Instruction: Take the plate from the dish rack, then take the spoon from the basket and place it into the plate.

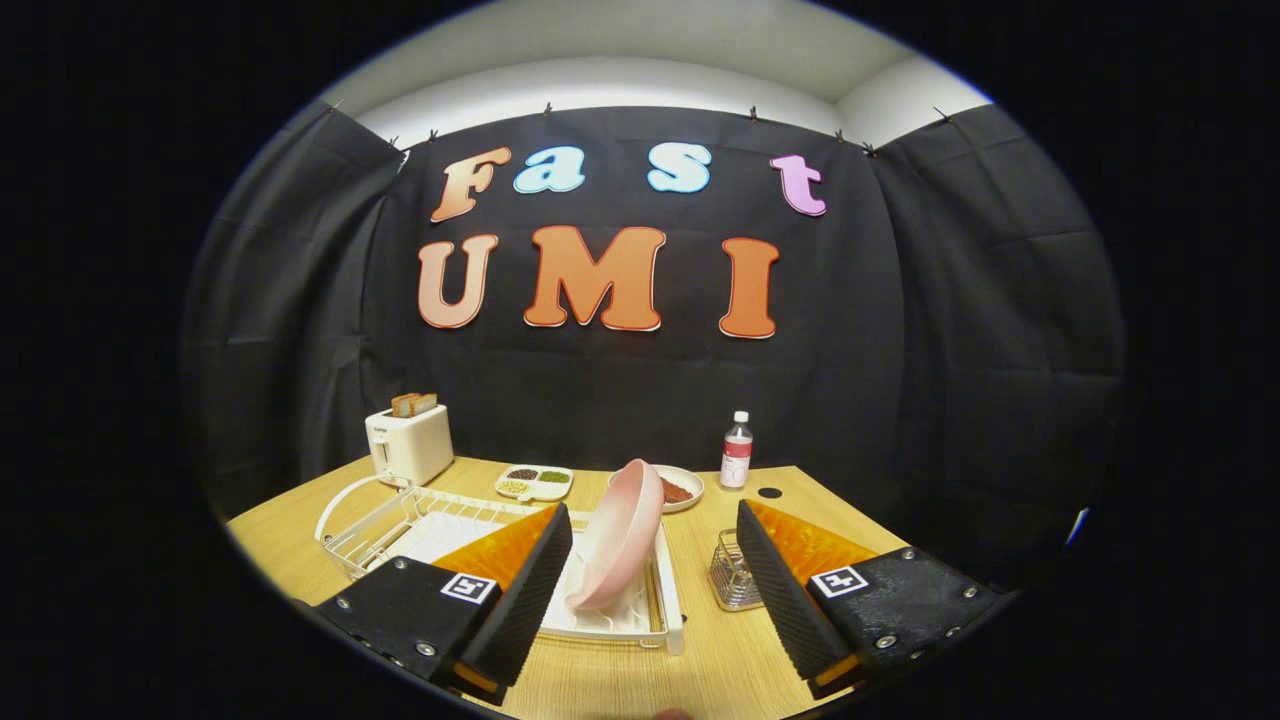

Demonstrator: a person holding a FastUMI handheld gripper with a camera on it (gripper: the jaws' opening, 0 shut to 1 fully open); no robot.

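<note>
I find the pink plate (622,535) standing on edge in the white dish rack (400,520), leaning with its rim tilted away and its hollow side turned toward the right. It sits at the right end of the rack, its lower edge resting on the rack's white drip tray (610,620). The wire frame of the rack runs off to the left and behind my left finger.

My gripper (645,590) is spread wide, nothing between its pads. The plate lies between the two fingers and slightly ahead of them, closer to the left finger (520,590), which appears just beside the plate's back; I cannot tell whether it touches. The right finger (785,590) stands well apart from the plate.

A small wire basket (733,575) sits on the table just left of the right finger, partly covered by it. I cannot make out a spoon inside it from here.

Beyond the rack I note a divided white dish (535,483) holding dark, green and yellowish contents, a shallow plate (685,490) with something reddish-brown behind the pink plate, and a clear bottle (737,452) with a white cap and red label. A white toaster (410,443) with bread slices in its slots stands at the far left corner. All rest on a light wooden table (700,670).
</note>
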